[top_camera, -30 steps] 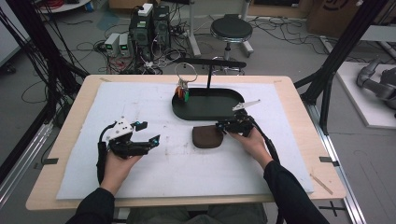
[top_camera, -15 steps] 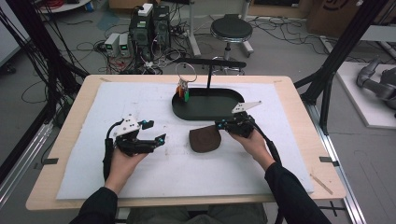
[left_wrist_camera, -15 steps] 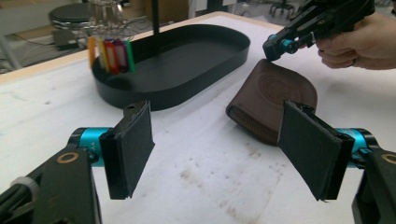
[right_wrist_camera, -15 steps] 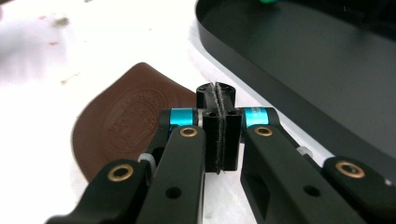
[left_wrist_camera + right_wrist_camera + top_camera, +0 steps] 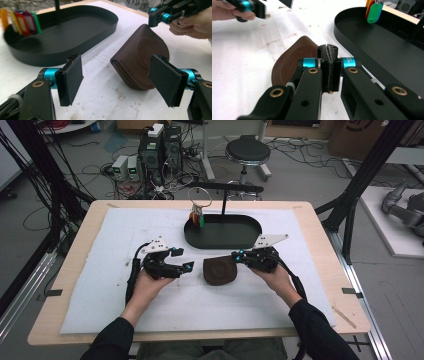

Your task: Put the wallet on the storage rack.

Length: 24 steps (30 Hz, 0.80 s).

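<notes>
**Brown pouch pinched at its edge, left jaws wide beside it**

On the counter point(image 5: 320, 227), over a white mat point(image 5: 115, 295), a brown leather coin pouch point(image 5: 220, 270) sits just in front of a black oval tray point(image 5: 224, 240). The right hand-held gripper point(image 5: 239, 256) meets the pouch at its right upper edge. In the right gripper view its jaws are pressed tight together, and the pouch point(image 5: 292, 61) runs in under them; they appear to pinch the pouch's thin rim, though the contact itself is hidden behind the pads. From the left gripper view, the right hand-held gripper point(image 5: 152, 22) sits on the pouch's top corner, and the pouch point(image 5: 140, 58) stands tilted, one stitched edge on the mat and the opposite edge raised.

The left hand-held gripper point(image 5: 186, 266) lies just left of the pouch, not touching it in the high view. Its jaws stand wide apart with nothing between the pads; in its own view the right pad overlaps the pouch's near side, the left pad is over bare mat.

The tray carries a thin black post, and a bunch of coloured key tags point(image 5: 197, 218) hangs at its left end, with an orange, red and green tag visible point(image 5: 23, 22).
</notes>
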Each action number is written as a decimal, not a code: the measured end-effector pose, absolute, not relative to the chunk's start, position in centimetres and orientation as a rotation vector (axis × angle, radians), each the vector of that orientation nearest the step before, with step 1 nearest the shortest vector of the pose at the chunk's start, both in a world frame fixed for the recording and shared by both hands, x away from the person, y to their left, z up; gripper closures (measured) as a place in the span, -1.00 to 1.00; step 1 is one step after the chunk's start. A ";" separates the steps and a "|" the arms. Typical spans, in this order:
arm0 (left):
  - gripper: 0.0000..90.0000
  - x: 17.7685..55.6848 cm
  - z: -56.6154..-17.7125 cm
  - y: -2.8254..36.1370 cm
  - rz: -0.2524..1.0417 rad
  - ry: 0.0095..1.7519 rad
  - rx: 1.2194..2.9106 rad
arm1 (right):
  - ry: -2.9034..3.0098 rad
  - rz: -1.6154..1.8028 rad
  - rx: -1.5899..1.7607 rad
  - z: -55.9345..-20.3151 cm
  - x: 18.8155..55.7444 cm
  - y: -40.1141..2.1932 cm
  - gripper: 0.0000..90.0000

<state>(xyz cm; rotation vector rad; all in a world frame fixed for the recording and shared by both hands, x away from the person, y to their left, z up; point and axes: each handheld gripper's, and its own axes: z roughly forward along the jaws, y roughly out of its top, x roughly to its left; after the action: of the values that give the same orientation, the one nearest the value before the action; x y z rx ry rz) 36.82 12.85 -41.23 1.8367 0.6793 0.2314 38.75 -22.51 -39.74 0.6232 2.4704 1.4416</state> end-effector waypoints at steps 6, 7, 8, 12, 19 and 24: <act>-0.39 38.2 -41.9 11.0 0.153 0.667 1.858 | 2.462 1.460 0.553 -39.3 38.1 -22.4 1.00; -0.39 38.4 -42.1 10.8 0.141 0.667 1.862 | 2.462 1.460 0.538 -39.3 37.9 -22.4 1.00; -0.39 38.7 -42.2 10.6 0.118 0.668 1.859 | 2.464 1.459 0.527 -39.2 37.8 -22.5 1.00; -0.39 39.4 -42.8 10.2 0.077 0.663 1.831 | 2.474 1.460 0.499 -39.2 37.5 -22.7 1.00; -0.27 40.0 -43.4 9.0 0.042 0.621 1.840 | 2.483 1.455 0.450 -39.1 37.2 -23.0 1.00; 0.06 39.7 -43.6 8.2 0.011 0.547 1.892 | 2.501 1.459 0.419 -39.0 36.9 -23.3 1.00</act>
<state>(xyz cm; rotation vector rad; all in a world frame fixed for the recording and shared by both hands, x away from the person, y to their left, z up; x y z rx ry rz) 39.66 8.20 -43.61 1.8924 0.5467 0.0110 36.94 -23.28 -39.01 0.4188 2.5012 1.4591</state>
